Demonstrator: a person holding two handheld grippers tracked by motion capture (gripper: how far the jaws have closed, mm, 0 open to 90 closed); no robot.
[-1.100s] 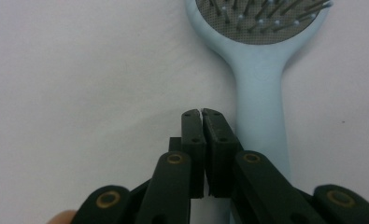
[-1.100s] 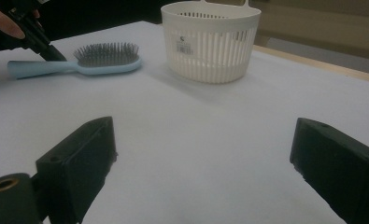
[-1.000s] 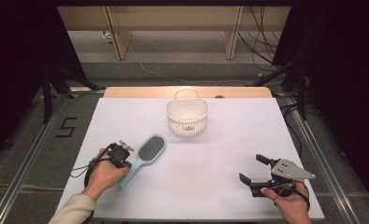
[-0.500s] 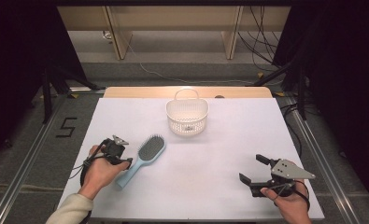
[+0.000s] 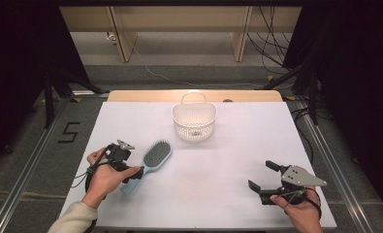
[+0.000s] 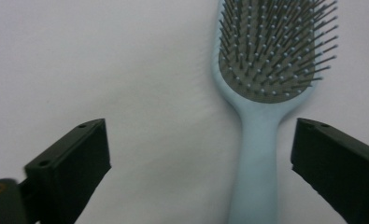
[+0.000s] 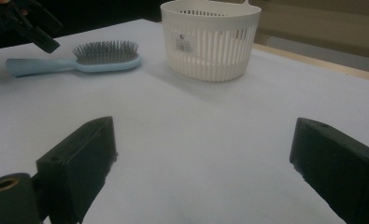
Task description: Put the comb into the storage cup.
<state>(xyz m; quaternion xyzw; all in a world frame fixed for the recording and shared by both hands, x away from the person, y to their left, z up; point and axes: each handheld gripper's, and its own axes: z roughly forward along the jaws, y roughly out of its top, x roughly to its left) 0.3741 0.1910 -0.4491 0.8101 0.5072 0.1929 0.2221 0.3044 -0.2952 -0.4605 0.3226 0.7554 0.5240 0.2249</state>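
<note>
**A:** ok colour check from where I'm standing. The hairbrush (image 5: 151,158) is pale blue, with a grey pad and dark bristles that have tiny light tips, like little dots all over.

**B:** yep. The basket (image 5: 194,121) is white with a vertical slat pattern round the side, plus a small label with a black barcode.

**A:** The table cover (image 5: 218,165) is plain white and the edge behind it is light wood.

**B:** Both the left gripper (image 5: 131,171) and the right gripper (image 5: 261,175) are black, with a grey plate on top.

In the left gripper view the hairbrush (image 6: 261,121) is cut off at top and bottom edges.
</note>
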